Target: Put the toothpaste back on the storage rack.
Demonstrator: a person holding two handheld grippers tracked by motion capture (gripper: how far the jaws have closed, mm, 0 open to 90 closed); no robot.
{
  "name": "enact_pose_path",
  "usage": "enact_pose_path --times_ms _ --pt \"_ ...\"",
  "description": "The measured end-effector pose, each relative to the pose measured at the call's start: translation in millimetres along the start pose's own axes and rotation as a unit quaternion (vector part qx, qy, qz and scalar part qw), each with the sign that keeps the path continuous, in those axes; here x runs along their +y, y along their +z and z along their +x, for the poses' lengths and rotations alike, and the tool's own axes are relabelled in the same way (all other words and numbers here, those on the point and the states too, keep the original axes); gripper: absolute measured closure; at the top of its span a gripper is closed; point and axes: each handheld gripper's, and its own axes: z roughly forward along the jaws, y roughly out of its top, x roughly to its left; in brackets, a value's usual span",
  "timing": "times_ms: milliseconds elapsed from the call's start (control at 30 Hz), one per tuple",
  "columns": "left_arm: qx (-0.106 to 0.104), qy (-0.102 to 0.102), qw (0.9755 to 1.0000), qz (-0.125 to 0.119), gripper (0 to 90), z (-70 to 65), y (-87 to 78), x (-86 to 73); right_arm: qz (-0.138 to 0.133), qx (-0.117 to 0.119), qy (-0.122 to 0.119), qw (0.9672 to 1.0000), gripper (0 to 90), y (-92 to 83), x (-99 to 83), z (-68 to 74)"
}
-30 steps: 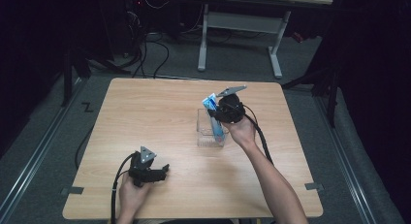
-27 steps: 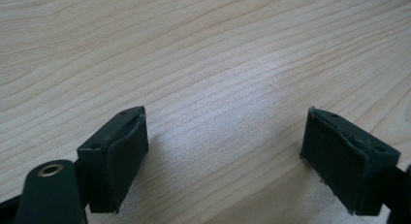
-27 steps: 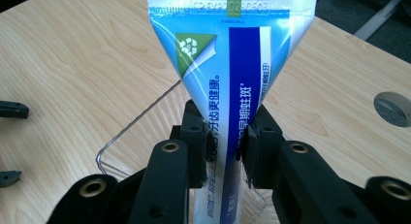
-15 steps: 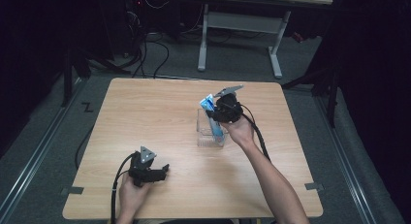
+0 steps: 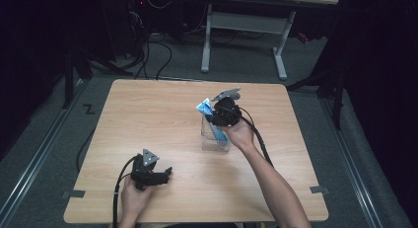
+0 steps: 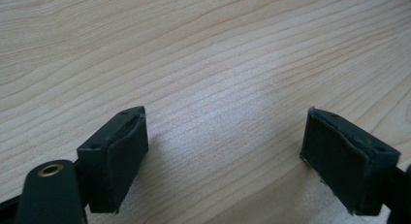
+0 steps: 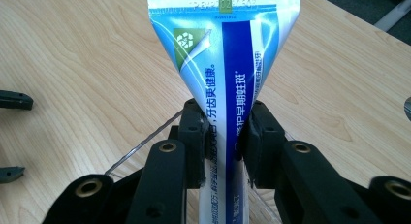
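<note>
A blue and white toothpaste tube stands crimped end up in a clear plastic box near the middle of the wooden table. My right gripper is shut on the tube's middle, one pad pressing each side. In the high view the right gripper hangs over the box with the tube sticking out to its left. My left gripper rests near the table's front left, open, with bare wood between its pads.
The box's clear rim shows just under the right jaws. Beyond the table's far edge stand a white desk frame and floor cables. Tape marks sit at the front corners.
The right gripper and the tube have shifted very slightly to the left over the box. The left gripper has stayed put.
</note>
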Motion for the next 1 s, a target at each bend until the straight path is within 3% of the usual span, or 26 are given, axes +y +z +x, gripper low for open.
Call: enact_pose_path --times_ms 233,500,667,1000 --pt "0.000 0.000 1.0000 0.000 17.1 0.0 0.0 0.0 -0.009 0.011 0.031 0.9994 64.0 0.5 -3.8 -4.0" --pt "0.000 0.001 1.0000 0.001 17.0 0.1 0.0 0.1 -0.029 -0.003 0.028 0.9992 52.2 -13.1 -6.0 -5.5" --pt "0.000 0.001 1.0000 0.001 17.0 0.1 -0.1 0.1 -0.055 0.002 0.049 0.9973 51.8 -23.6 -11.0 -9.3" --pt "0.000 0.001 1.0000 0.001 17.0 0.0 -0.1 0.1 -0.077 -0.002 0.069 0.9946 51.7 -42.0 -19.8 -21.7"
